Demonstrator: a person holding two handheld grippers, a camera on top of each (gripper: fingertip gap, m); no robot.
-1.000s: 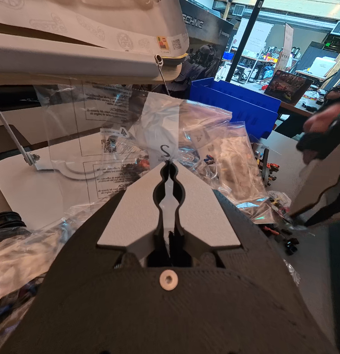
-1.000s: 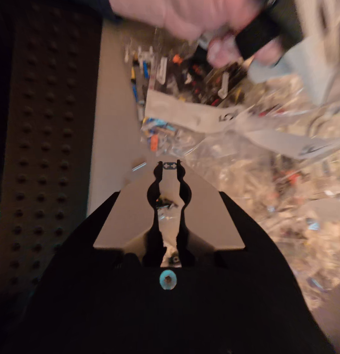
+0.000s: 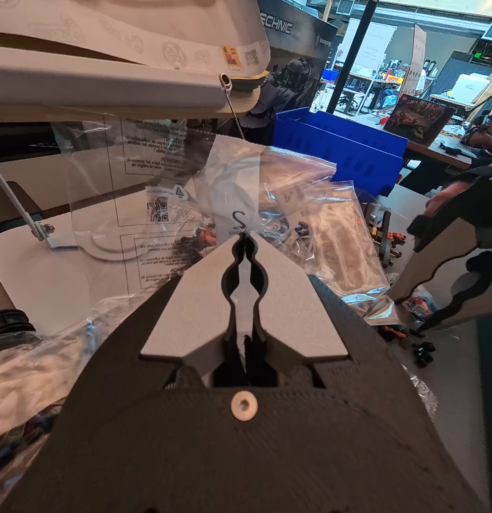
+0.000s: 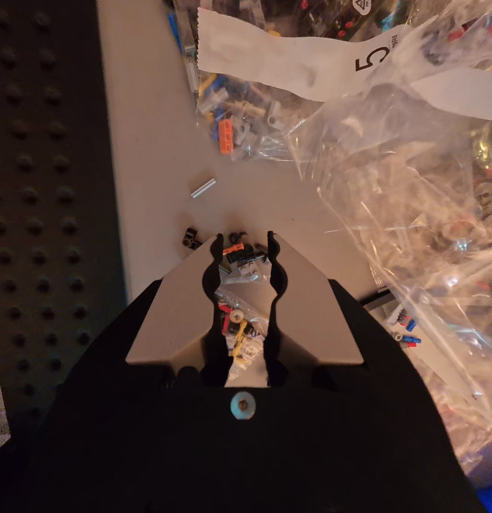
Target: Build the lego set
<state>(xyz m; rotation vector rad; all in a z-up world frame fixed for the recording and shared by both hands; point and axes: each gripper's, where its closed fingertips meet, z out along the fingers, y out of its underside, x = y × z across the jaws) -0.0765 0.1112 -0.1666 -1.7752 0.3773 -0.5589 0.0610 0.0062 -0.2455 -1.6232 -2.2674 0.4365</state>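
My left gripper (image 3: 244,236) is shut on the crumpled top of a clear numbered plastic bag (image 3: 233,191) and holds it up above the table. More clear bags of Lego pieces (image 3: 336,249) lie behind it. My right gripper (image 4: 244,235) is open and empty, pointing down over a small pile of loose black, grey and orange pieces (image 4: 243,256) on the grey table. It also shows at the right of the left wrist view (image 3: 447,280). A small bag of yellow, red and white pieces (image 4: 243,336) lies under its fingers.
A grey axle (image 4: 203,188) and a black connector (image 4: 189,241) lie loose nearby. Bags of pieces (image 4: 405,222) crowd the right side, and a black studded mat (image 4: 45,194) lies to the left. A booklet on a white stand (image 3: 114,77) overhangs, with a blue bin (image 3: 336,150) behind. My hands' fingertips stand some 20 cm from each other. From my right tips it is roughly 4 cm to the black connector (image 4: 189,241); from my left, 25 cm.
My right gripper has opened wider and moved down over the loose pieces; the small black piece at its tips is gone. The hand has left its view. The left gripper still holds the bag.
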